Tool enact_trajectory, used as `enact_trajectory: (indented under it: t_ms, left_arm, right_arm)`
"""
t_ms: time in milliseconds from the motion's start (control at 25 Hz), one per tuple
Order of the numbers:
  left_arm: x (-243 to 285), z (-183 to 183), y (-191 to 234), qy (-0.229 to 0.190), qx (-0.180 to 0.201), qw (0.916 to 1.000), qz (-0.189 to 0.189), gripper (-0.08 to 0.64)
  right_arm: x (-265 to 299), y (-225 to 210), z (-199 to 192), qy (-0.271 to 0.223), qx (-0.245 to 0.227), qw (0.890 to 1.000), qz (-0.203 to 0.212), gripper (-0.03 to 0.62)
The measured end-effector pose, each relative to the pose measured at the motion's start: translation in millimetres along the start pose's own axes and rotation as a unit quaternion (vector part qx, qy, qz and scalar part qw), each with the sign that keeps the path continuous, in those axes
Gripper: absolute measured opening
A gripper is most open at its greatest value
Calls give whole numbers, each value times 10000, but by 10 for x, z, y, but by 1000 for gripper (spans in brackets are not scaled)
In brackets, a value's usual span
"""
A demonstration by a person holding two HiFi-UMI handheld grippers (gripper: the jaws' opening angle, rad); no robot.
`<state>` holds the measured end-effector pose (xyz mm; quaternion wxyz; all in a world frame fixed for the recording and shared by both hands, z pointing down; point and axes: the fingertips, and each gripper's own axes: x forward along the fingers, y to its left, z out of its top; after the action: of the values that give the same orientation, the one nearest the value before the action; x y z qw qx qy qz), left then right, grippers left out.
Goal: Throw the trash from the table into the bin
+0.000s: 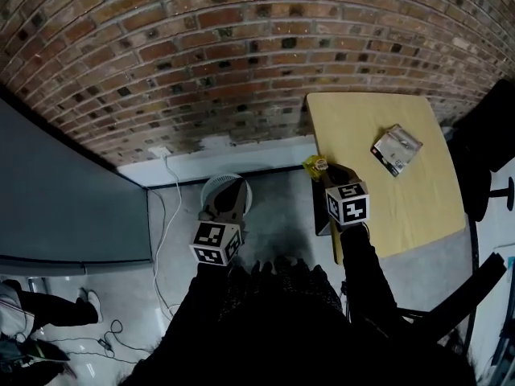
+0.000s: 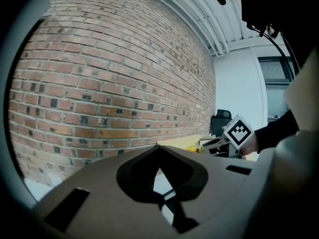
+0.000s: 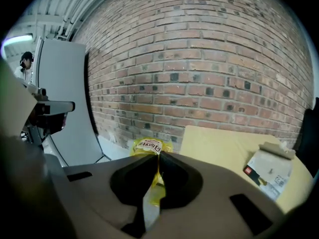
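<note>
No word or number could be read in full.

1. Yellow wrapper (image 3: 149,146): pale oval label with dark lettering, too blurred to make out.
2. Flat grey packet (image 3: 269,171) on the table (image 3: 219,143): small red tag at one corner and fine print on its face, both too small to read.
3. Marker cube (image 1: 216,244) on the left gripper (image 1: 236,187): black-and-white square patterns, no letters or digits.
4. Marker cube (image 1: 348,203) on the right gripper (image 1: 327,168): the same kind of square patterns, one face resembling a figure but not a clear one.
</note>
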<state>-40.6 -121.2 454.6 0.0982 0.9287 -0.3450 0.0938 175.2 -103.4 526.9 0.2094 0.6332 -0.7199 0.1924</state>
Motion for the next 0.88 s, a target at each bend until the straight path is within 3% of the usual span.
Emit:
enact_trajectory:
  t_ms: [600, 880]
  left_arm:
    - [-945, -158, 1588, 6, -312, 9968, 738, 6]
    - [-1183, -285, 2133, 47, -249, 9971, 718, 6]
  right_arm:
    - [854, 1764, 510, 70, -294, 9969, 723, 18]
    - [1153, 2482, 552, 181, -444, 9948, 894, 18]
